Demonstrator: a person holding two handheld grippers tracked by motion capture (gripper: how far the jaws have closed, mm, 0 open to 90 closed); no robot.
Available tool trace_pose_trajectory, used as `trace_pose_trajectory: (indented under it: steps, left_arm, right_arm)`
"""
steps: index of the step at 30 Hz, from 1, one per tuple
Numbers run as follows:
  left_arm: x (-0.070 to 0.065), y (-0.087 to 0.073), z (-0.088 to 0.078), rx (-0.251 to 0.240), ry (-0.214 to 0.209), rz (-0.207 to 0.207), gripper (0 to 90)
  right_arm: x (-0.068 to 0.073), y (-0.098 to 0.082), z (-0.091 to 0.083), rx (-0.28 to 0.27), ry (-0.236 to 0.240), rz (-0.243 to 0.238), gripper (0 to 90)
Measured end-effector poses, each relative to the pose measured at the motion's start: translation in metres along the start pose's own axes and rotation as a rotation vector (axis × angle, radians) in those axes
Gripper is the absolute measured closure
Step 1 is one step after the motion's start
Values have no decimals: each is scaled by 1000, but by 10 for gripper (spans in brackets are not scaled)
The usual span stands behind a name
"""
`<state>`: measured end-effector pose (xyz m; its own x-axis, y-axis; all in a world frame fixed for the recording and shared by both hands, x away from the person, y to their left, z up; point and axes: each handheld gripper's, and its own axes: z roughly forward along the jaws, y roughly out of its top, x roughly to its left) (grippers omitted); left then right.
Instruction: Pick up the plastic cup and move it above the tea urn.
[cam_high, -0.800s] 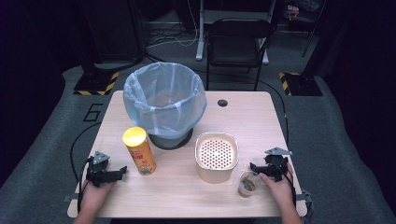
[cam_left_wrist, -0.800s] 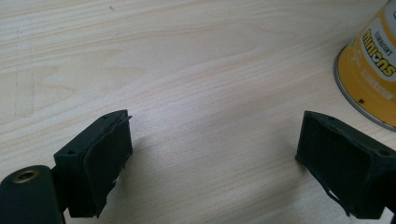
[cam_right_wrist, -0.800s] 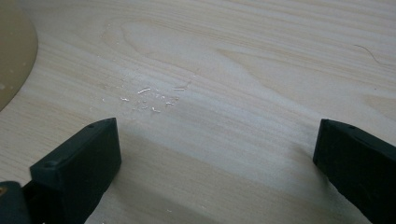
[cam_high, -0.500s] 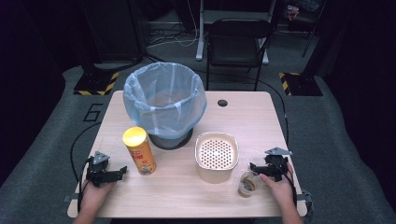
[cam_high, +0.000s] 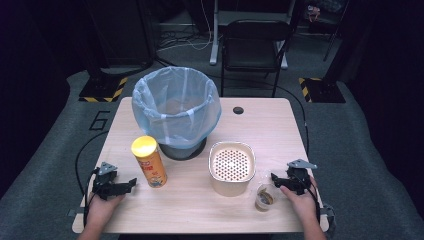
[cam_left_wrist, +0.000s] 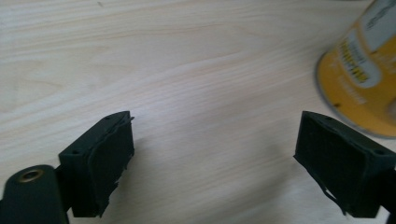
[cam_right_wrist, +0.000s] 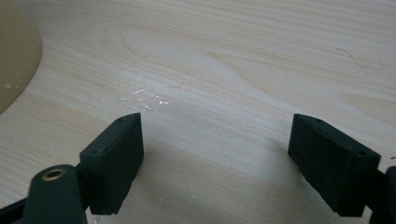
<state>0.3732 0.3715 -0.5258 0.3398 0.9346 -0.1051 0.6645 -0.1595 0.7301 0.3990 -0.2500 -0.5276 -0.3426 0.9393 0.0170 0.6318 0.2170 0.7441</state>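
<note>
While both tongs gape empty | pale wood table (cam_high: 280, 125) | dark room | 1 chair (cam_high: 255, 47)

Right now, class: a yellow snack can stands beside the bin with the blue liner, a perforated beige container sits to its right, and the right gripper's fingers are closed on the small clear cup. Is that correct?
Not quite. The right gripper is open and holds nothing; in the right gripper view its fingers stand apart over bare table. The high view shows the small clear cup beside it. The rest stands.
</note>
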Motion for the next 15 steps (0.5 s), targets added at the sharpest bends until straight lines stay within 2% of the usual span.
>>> trace_pose_trajectory:
  steps: [2,5,6,7,9,11,14,15]
  left_arm:
    - [-6,3,-5,-35,-33,13,127]
    - [-11,5,-7,-52,-62,21,129]
    - [-17,7,-10,-61,-83,44,129]
    - [-18,8,-10,-70,-86,61,130]
    - [-23,9,-11,-76,-100,67,132]
    - [-25,10,-10,-79,-91,93,134]
    - [-26,9,-8,-66,-87,96,137]
    - [-25,9,-7,-60,-85,97,138]
  right_arm:
    - [0,0,0,-2,3,-8,182]
    - [0,-1,-1,-2,3,-8,182]
    - [0,-1,-1,-3,3,-8,182]
    - [0,-1,-1,-3,3,-7,182]
    - [1,-1,-1,-2,4,-7,183]
    - [1,-1,-2,1,11,-3,206]
    - [-1,1,-5,22,17,-24,282]
    - [0,2,-6,28,23,-7,310]
